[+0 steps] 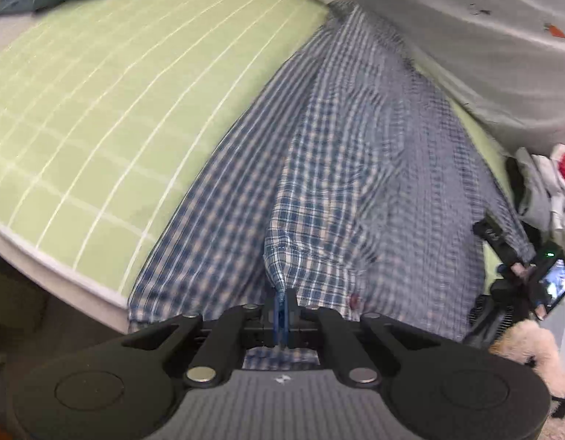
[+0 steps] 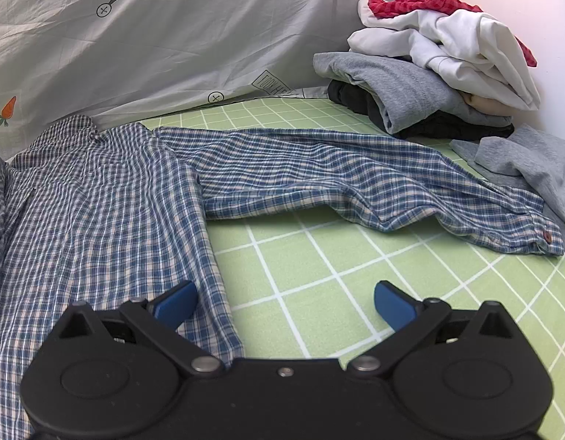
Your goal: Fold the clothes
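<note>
1. Left wrist view is smeared all over. The plaid shirt (image 1: pixel 355 168) and the green sheet (image 1: pixel 110 102) have streaky motion blur, checks barely readable.
2. Right wrist view is crisp. Weave on the shirt (image 2: pixel 99 201) and the clothes pile (image 2: pixel 429 73) is sharp.
3. Light is soft, even and bright, with a pale glow on the wall (image 2: pixel 520 7) at top right.
4. Shadows are faint, just under the sleeve (image 2: pixel 374 190).
5. Heavy fisheye bending in both, with black corners.
6. No harsh glare.
</note>
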{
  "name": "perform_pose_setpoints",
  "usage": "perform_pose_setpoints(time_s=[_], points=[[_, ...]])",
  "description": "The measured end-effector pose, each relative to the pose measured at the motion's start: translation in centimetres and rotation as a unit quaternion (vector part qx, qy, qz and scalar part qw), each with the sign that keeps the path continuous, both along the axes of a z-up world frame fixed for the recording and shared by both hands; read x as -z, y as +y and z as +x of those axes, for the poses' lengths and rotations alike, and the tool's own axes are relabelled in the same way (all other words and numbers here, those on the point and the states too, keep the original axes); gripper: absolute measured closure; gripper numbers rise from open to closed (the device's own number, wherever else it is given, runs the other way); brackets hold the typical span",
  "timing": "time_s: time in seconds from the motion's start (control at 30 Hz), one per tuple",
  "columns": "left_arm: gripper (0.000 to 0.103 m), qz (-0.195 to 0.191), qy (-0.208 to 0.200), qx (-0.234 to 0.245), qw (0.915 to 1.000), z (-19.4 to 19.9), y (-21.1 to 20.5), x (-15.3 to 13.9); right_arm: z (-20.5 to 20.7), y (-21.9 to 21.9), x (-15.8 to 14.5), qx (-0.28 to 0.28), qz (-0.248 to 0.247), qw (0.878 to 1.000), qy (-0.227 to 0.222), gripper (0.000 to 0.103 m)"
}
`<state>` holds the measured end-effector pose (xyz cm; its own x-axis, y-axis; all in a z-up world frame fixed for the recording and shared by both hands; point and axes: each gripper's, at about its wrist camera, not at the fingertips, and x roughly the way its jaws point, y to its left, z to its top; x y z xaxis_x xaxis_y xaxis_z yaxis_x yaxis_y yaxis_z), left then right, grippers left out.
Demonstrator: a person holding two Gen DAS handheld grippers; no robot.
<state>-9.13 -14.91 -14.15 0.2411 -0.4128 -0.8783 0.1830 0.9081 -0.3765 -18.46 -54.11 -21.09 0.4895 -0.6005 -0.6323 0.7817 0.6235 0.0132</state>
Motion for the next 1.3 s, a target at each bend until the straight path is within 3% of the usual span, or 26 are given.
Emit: perform_pose_setpoints(time_s=[0.1,0.17,0.27,0.4,0.47,0.5,0.53,0.63,0.83,0.93,1.03,1.17,1.3], points=[[0.099,0.016,0.015,0.007,0.9997,0.3,-0.5,1.7,0.0,0.0,0.0,0.000,0.000,1.000,0.000,0.000],[0.093,0.049,0.012,0.028,0.9983,0.4,-1.3,2.4,0.0,0.1,0.0,0.000,0.000,1.000,0.000,0.000],[0.092,0.072,-0.006,0.058,0.9957,0.2,-2.0,2.2,0.0,-0.1,0.0,-0.004,0.000,1.000,0.000,0.000],[0.074,0.090,-0.012,0.079,0.9927,0.3,-2.6,0.9,-0.1,-0.1,0.0,-0.004,0.000,1.000,0.000,0.000],[0.059,0.091,-0.024,0.091,0.9914,0.6,-2.8,-0.4,-0.1,-0.1,0.0,-0.004,0.001,1.000,0.001,0.000],[0.047,0.096,-0.037,0.098,0.9898,0.8,-2.9,-1.3,-0.1,-0.1,0.0,-0.004,0.001,1.000,0.001,0.000],[0.042,0.100,-0.057,0.103,0.9880,1.0,-3.0,-2.2,-0.1,-0.1,0.0,-0.004,0.001,1.000,0.001,0.000],[0.034,0.110,-0.116,0.111,0.9810,2.1,-3.6,-4.7,-0.1,-0.2,0.0,-0.004,0.001,1.000,0.001,0.000],[0.021,0.063,-0.165,0.062,0.9823,7.0,-5.3,-8.2,-0.2,-0.1,-0.1,-0.001,0.002,1.000,0.000,0.000],[0.018,0.049,-0.190,0.063,0.9785,9.1,-7.0,-9.2,-0.4,-0.2,-0.2,0.001,0.010,1.000,-0.002,0.000],[0.018,0.049,-0.206,0.070,0.9748,11.2,-9.6,-9.2,-0.7,-0.9,-0.7,0.011,0.039,0.999,-0.019,0.000],[0.017,0.029,-0.197,0.069,0.9776,14.7,-11.9,-8.6,-1.3,-3.0,-1.2,0.052,0.072,0.995,-0.055,0.000],[0.017,0.019,-0.195,0.058,0.9790,18.1,-13.5,-7.5,-1.3,-6.3,-1.2,0.115,0.081,0.988,-0.064,0.000]])
